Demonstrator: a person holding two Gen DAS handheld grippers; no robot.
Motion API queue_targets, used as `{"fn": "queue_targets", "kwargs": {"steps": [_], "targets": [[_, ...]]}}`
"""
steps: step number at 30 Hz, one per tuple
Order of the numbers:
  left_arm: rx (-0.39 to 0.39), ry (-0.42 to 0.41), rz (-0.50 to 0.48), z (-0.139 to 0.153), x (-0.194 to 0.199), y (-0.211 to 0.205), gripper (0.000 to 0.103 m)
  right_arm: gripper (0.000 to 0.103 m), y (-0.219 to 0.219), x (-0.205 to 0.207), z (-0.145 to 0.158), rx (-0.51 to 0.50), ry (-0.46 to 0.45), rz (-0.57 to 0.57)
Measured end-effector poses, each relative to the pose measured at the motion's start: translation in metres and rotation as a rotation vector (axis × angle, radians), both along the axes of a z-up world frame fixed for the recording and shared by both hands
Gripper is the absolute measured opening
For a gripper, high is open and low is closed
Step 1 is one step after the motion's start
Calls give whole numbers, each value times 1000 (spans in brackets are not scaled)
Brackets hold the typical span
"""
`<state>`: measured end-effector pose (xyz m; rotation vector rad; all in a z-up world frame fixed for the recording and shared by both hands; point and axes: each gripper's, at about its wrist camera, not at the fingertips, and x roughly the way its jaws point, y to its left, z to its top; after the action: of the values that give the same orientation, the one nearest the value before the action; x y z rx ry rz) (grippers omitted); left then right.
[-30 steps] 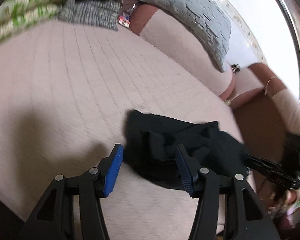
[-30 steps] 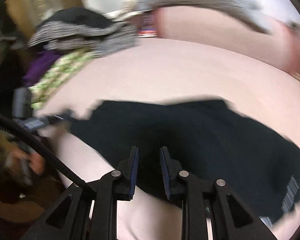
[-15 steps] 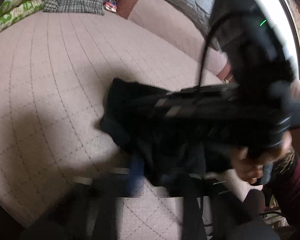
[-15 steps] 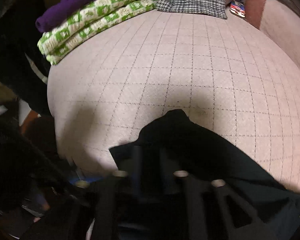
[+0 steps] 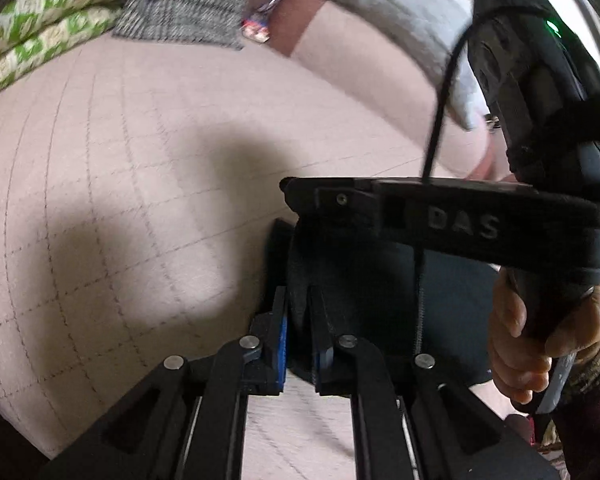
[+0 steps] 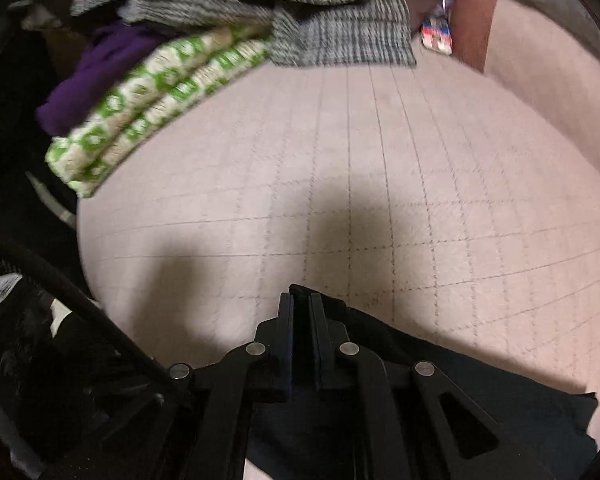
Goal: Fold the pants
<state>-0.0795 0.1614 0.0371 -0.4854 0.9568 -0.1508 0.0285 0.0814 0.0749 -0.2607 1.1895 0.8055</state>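
Left tool [image 5: 300, 332]: fingers pressed together on a fold of the black pants [image 5: 452, 300], which pass between the blue pads [image 5: 281, 340]. Right tool [image 6: 301, 320]: fingers pinching an edge of the same pants [image 6: 480, 380]; the garment trails down and to the right of it over the bed [image 6: 380, 200].

In the left wrist view the right tool body [image 5: 460, 216] crosses directly ahead, blocking most of the pants. A hand [image 5: 520, 344] grips its handle. A black cable [image 5: 440, 112] runs down across its bar. Raised lettering on the bar reads "DAS". A green indicator light [image 5: 553, 28] glows on the upper housing.

The bed cover is pale pink with a stitched grid. Tool shadows fall on it. At its far edge lie a green-and-white patterned folded cloth [image 6: 148, 96], a purple garment [image 6: 96, 76] and a grey checked fabric [image 6: 340, 36]. A grey quilted pillow [image 5: 380, 12] lies at the far right. A small red, white and blue packet [image 6: 436, 36] lies beside the checked fabric; its print is unreadable.
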Motion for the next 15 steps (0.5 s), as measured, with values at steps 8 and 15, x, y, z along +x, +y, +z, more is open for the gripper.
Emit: {"fn": "queue_targets", "kwargs": {"steps": [8,15], "targets": [[-52,38,67,3,-21,34,42,25,-3,4,-7,13,-19,-77],[53,-41,63,45,-29,32,46,41,-104,0,29,63,-151,-286]]}}
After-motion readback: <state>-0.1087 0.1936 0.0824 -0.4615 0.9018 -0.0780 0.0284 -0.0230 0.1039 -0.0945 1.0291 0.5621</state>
